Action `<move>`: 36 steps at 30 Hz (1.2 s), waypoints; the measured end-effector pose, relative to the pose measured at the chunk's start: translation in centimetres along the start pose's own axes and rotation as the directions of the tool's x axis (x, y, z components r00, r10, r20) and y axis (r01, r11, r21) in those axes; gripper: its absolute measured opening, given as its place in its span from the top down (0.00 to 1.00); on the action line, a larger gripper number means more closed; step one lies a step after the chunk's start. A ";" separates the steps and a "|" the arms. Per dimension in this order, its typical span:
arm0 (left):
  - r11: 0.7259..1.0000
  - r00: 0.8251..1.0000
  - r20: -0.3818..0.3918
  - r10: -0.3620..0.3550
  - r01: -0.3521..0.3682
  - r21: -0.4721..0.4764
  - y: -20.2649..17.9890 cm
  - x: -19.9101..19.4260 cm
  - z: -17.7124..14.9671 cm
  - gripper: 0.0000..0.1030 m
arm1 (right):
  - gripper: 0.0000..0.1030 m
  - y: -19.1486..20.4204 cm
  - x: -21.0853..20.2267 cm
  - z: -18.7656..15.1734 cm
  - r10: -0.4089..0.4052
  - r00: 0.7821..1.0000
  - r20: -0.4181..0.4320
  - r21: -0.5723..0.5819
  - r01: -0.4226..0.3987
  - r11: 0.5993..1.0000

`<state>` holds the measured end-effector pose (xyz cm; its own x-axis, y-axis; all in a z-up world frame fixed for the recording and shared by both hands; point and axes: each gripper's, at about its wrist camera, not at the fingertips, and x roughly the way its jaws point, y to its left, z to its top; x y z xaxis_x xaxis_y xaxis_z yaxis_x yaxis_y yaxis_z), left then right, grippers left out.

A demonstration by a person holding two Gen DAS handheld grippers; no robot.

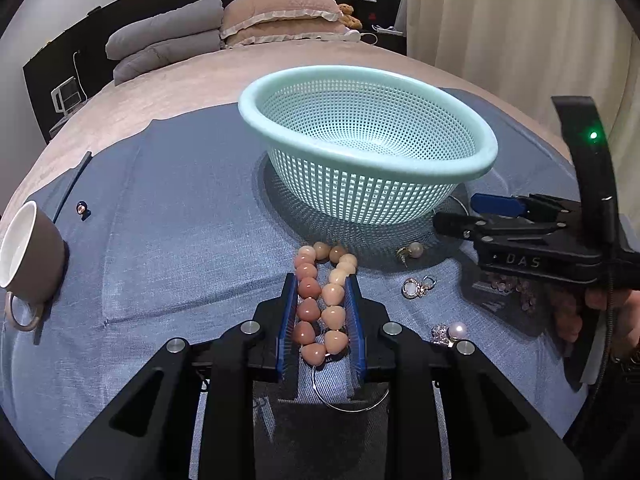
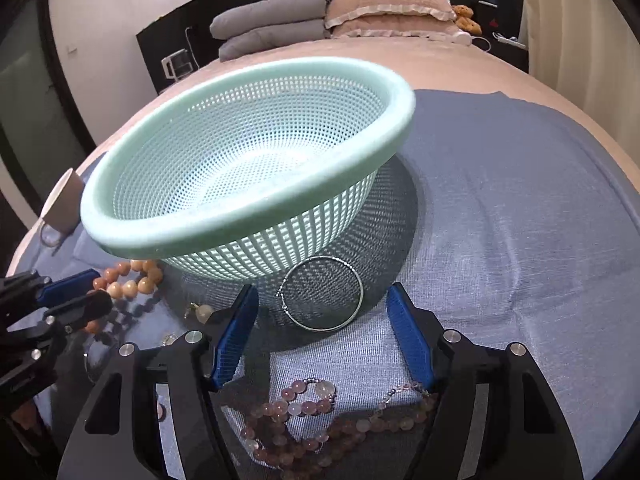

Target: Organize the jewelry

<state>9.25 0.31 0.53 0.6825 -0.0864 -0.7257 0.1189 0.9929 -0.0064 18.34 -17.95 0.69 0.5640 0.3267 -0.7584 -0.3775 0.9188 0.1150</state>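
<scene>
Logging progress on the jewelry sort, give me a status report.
Left gripper shut on peach bead bracelet, still on the blue cloth. Right gripper open, silver bangle ahead. Green basket empty, path clear.

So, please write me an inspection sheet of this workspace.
Surface: blue cloth over a bed.
Job's things: green basket, nothing seen inside; peach bead bracelet; silver bangle; pink bead strand; earrings.
Clutter: brown mug on its side.
Grippers: left tool closed around the bracelet; right tool open, before the bangle.
Cables: nothing seen on the cloth.
Surroundings: pillows, curtain.
</scene>
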 end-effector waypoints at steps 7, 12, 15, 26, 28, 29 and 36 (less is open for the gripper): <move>1.000 1.000 0.021 -0.001 0.001 -0.001 0.3 -0.9 0.4 0.99 | 0.59 0.1 -0.1 -0.1 -0.027 1.000 0.005 -0.003 0.027 1.000; 0.999 0.999 0.028 -0.033 0.033 -0.006 0.8 -0.5 0.4 0.91 | 0.60 0.2 -0.6 -0.4 -0.023 1.000 0.008 -0.009 0.023 1.000; 0.998 0.998 0.007 -0.055 0.055 -0.025 1.2 0.5 0.2 0.71 | 0.60 0.1 -1.2 -1.0 -0.026 0.999 0.019 -0.014 0.026 1.000; 0.997 0.998 0.003 -0.069 0.069 0.018 0.9 3.3 0.3 0.25 | 0.60 0.8 -3.0 -1.6 0.006 0.999 0.036 -0.037 -0.005 0.999; 0.998 0.998 -0.035 -0.049 0.050 0.029 0.9 4.4 0.2 0.22 | 0.59 0.9 -3.6 -1.7 0.016 0.999 0.038 -0.040 -0.015 0.999; 0.998 0.998 -0.040 -0.044 0.045 0.036 0.7 4.7 0.0 0.22 | 0.59 0.9 -3.9 -1.8 0.021 0.999 0.040 -0.041 -0.020 0.999; 0.999 0.998 -0.051 -0.023 0.025 0.033 1.1 4.4 0.4 0.76 | 0.59 1.4 -6.0 -2.1 0.040 0.997 0.072 -0.058 -0.035 0.998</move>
<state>12.66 0.96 -2.45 0.6421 -0.1051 -0.7594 0.1598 0.9871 -0.0016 12.88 -19.11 4.07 0.6000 0.3779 -0.7051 -0.4390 0.8924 0.1047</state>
